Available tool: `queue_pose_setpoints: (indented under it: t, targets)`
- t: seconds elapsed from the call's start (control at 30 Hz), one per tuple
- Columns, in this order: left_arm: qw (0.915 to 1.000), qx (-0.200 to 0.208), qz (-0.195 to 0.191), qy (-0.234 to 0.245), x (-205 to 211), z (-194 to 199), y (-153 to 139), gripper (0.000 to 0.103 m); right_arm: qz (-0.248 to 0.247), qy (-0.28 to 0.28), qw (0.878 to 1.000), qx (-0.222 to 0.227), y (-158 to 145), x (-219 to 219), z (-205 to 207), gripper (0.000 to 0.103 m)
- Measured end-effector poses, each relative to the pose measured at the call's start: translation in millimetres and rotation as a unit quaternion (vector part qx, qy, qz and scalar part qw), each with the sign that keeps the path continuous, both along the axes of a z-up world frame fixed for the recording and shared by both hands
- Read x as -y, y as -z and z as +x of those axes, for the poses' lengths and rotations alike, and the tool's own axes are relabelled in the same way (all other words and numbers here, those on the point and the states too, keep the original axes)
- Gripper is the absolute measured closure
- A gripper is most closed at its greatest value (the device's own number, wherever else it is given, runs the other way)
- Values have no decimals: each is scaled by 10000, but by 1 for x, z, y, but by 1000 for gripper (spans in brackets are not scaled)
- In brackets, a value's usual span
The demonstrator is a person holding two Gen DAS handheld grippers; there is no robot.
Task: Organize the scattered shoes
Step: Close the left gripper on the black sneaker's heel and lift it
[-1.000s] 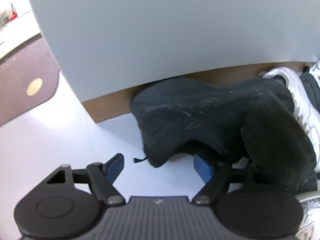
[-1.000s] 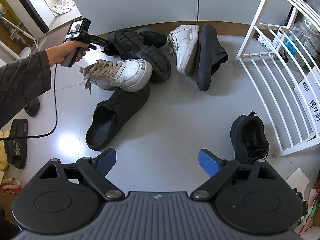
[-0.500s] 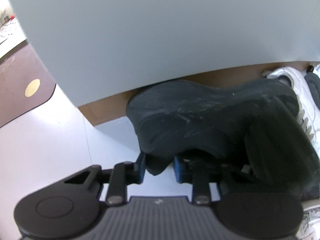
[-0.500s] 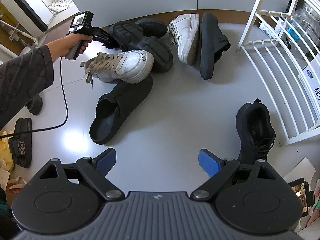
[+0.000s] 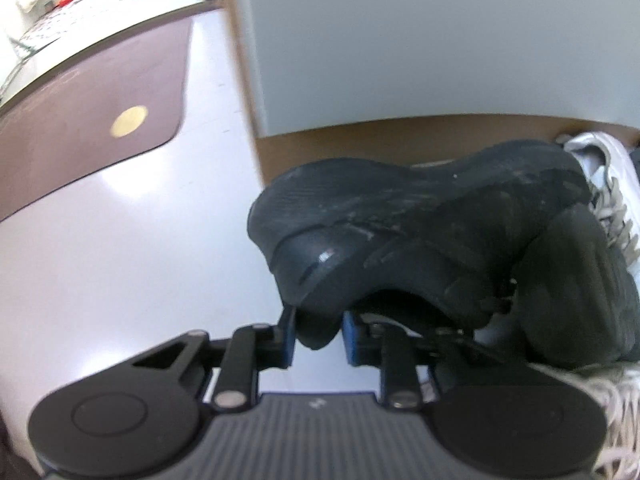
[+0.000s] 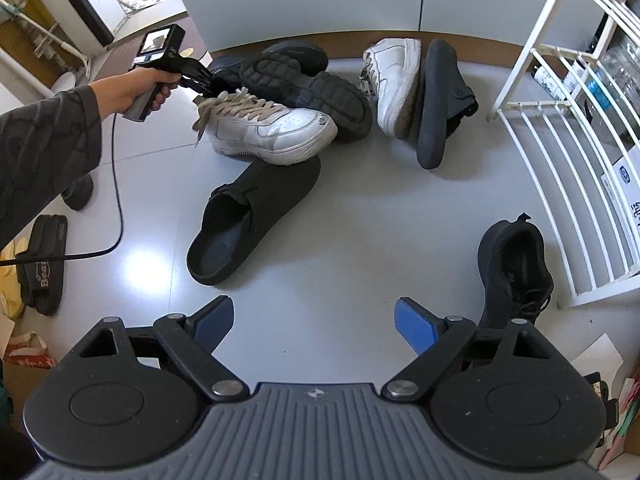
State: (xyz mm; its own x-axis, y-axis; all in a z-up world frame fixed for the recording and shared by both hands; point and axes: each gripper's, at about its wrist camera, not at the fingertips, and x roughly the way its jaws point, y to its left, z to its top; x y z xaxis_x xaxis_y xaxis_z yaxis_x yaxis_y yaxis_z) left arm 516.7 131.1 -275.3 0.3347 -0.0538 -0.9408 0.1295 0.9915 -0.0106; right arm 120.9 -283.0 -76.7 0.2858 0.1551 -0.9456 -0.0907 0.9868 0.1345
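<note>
Lifted and tilted since a moment earlier, the dark rubber-soled sneaker (image 5: 420,240) sat pinched at its heel by the left gripper (image 5: 318,334) at the far-left edge of the shoe pile, while the right gripper (image 6: 314,318) hovered spread wide above the grey floor (image 6: 360,240).

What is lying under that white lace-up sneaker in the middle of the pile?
The white lace-up sneaker rests on the toe of a black slip-on clog, and leans against a black chunky-soled sneaker behind. The clog's toe tip is hidden.
</note>
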Motion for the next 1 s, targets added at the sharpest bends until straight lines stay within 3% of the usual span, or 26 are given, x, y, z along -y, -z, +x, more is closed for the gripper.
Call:
queue_pose_setpoints:
  t: [0.37,0.57,0.63,0.9,1.0]
  targets:
    - [9992,-147,-45,-368,-61,-53,-7,81,-271,-342,9989,173,-8,-19,-8,13]
    - [9983,-186,-16,-556,-119,-90,-8,82,-474,-550,9970,250,-10,-28,-13,13]
    - [9981,-207,14,-581,-78,-114,0,83,-528,-613,9963,280,-11,-32,-15,13]
    - [9967,-296,79,-751,-114,-181,-17,86,-533,-791,9939,548,-28,-51,-20,14]
    - [9963,-285,24,-810,-111,-207,-16,87,-503,-860,9927,677,-38,-60,-25,14]
